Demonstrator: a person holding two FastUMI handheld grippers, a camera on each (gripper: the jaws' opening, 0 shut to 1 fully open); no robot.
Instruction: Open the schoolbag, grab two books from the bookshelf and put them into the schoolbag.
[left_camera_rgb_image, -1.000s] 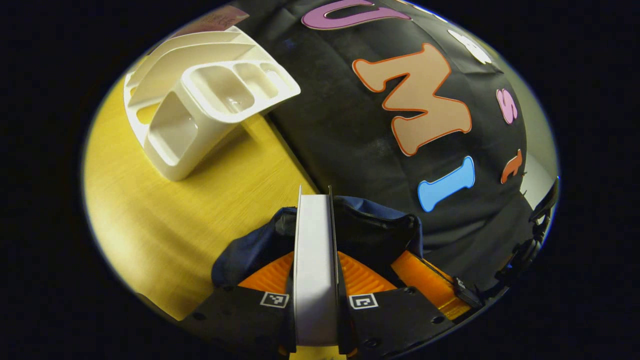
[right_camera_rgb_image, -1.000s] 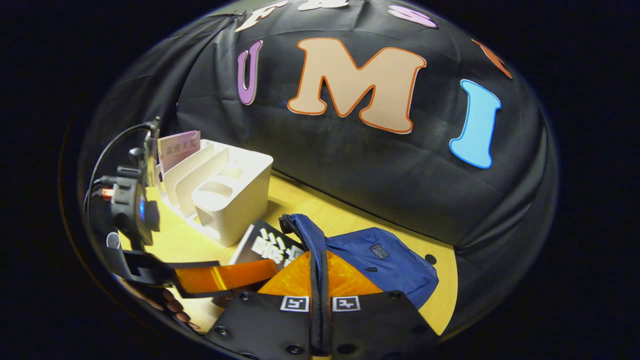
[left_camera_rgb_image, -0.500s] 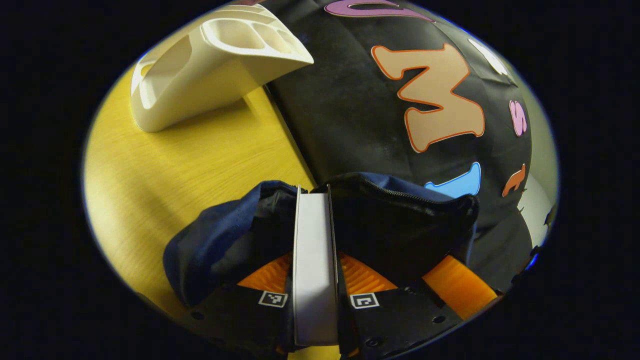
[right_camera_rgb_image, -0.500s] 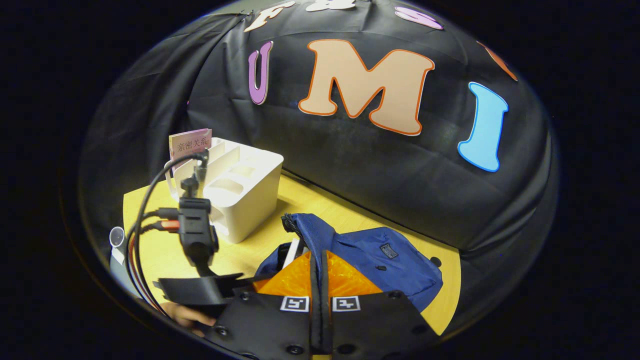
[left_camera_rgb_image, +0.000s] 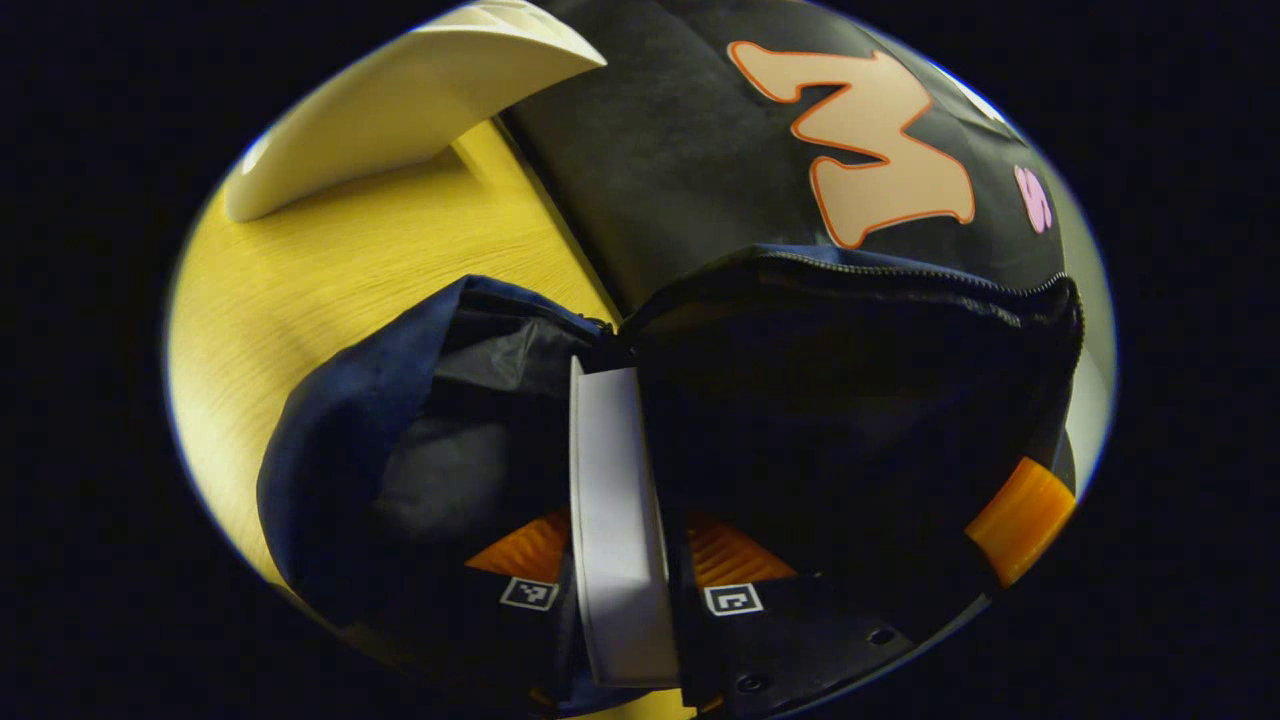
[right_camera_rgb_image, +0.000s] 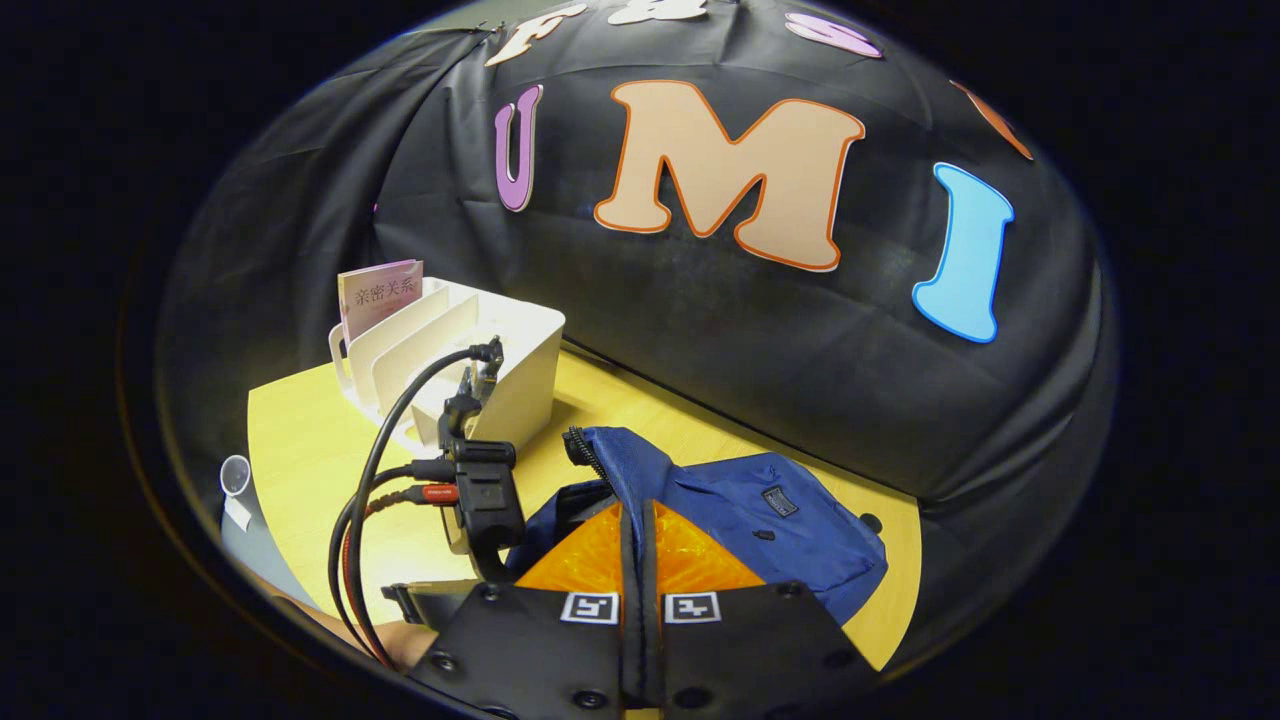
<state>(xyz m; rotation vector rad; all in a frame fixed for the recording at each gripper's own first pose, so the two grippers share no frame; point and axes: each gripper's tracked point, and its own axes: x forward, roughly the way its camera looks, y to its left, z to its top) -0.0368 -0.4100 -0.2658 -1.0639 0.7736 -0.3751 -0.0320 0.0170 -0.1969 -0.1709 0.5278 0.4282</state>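
In the left gripper view, the left hand-held gripper (left_camera_rgb_image: 620, 520), clamped on a book (left_camera_rgb_image: 612, 520), has dropped from above the schoolbag (left_camera_rgb_image: 400, 440) into its open mouth; the bookshelf (left_camera_rgb_image: 400, 95) has slid farther off.

In the right gripper view, the right hand-held gripper (right_camera_rgb_image: 640, 545) stays pinched on the schoolbag's rim, holding it open. One book (right_camera_rgb_image: 378, 292) remains in the bookshelf beyond the schoolbag.
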